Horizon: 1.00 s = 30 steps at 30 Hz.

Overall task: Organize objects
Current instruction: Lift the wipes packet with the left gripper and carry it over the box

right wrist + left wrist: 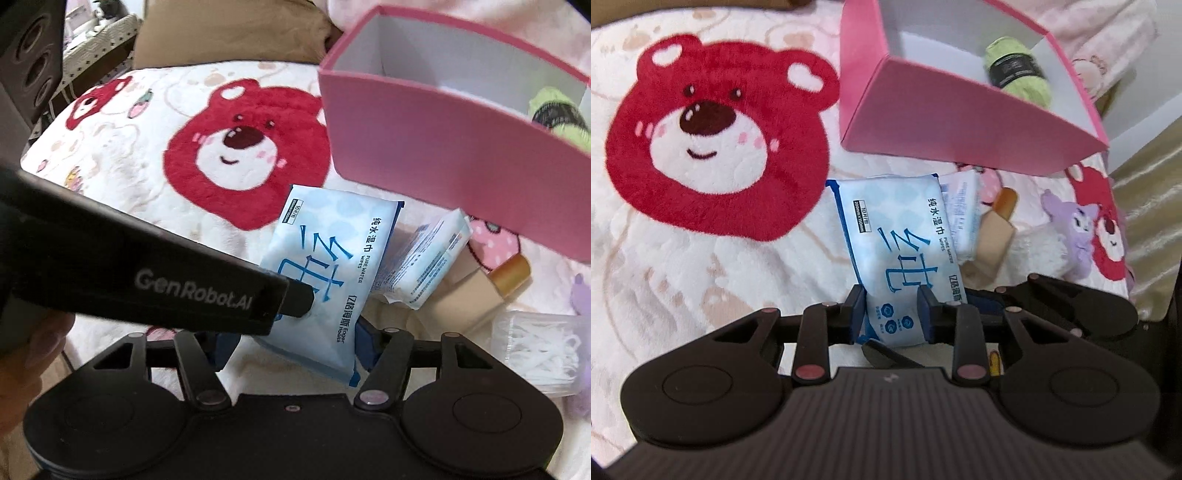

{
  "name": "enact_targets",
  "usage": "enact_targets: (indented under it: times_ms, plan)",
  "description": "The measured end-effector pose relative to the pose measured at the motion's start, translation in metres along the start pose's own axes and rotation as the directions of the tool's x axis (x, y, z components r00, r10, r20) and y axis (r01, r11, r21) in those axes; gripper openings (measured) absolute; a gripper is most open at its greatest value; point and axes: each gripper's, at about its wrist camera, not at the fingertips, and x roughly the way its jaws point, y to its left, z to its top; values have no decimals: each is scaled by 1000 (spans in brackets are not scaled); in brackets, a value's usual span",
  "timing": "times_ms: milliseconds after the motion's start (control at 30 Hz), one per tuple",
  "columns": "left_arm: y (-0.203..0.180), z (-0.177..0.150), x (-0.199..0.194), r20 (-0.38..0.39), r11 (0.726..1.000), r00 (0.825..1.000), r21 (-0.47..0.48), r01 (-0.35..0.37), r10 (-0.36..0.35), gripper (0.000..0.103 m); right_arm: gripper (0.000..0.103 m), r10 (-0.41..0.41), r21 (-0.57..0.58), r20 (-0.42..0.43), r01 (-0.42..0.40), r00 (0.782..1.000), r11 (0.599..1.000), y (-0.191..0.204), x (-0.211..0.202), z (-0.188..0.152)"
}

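Between the two grippers, lifted just clear of the bear-print blanket (pixel 701 258), hangs the blue pack of pure water wipes (pixel 897 258), its long axis running away toward the pink box (pixel 960 122) beyond it. The left gripper (pixel 892 314) pinches the pack's near end across its width. The right gripper (pixel 291 347) straddles the same end, jaws apart; whether its pads press I cannot tell.
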Motion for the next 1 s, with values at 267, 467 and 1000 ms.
enact_targets:
  times_ms: [267, 467, 1000]
  plan:
    - [-31, -10, -50, 133, 998, 991, 60, -6, -2, 29, 67, 28, -62, 97, -22, 995, 998, 4, -51, 4]
    - [-60, 7, -89, 215, 993, 976, 118, 7, -32, 29, 67, 37, -76, 197, -23, 980, 997, -5, -97, 23]
    - [-129, 107, -104, 270, 975, 961, 222, -13, -49, 29, 67, 26, -56, 290, -10, 957, 998, -73, -150, 100]
